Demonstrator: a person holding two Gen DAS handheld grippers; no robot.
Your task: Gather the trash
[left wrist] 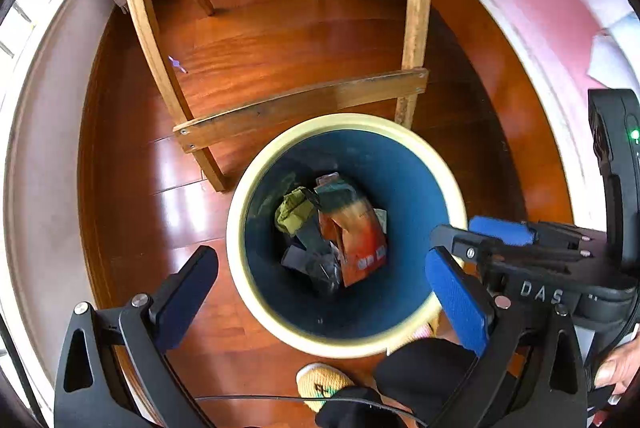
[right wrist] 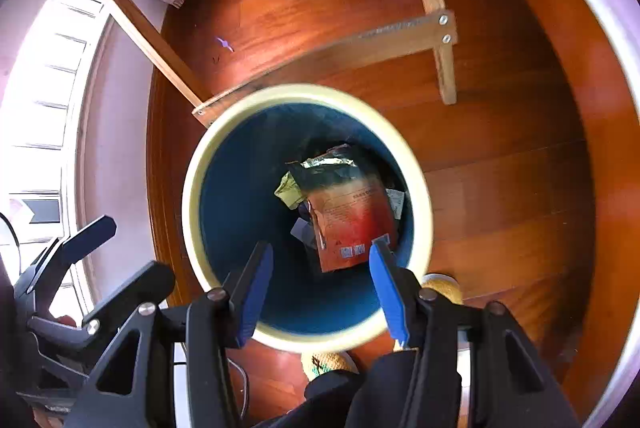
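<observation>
Below us, both tools pointed down over the bin:
Left gripper point(left wrist: 320, 292): we held its jaws spread wide — nothing between the pads.
Right gripper point(right wrist: 322, 288): jaws parted, empty, above the bin's near rim.
Trash bin point(left wrist: 256, 179): cream rim, blue inside, standing on the wooden floor point(left wrist: 280, 39).
Orange packet point(right wrist: 352, 224): lying inside the bin, atop a crumpled green wrapper point(left wrist: 294, 214) and darker scraps.
Table legs point(left wrist: 416, 7): just behind the bin.
Slippers point(left wrist: 320, 382): at the near rim.

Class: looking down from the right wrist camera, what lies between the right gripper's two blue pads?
Nothing is gripped between the right gripper's pads, which stand open above the cream-rimmed blue bin; the orange-red snack packet lies inside.
</observation>
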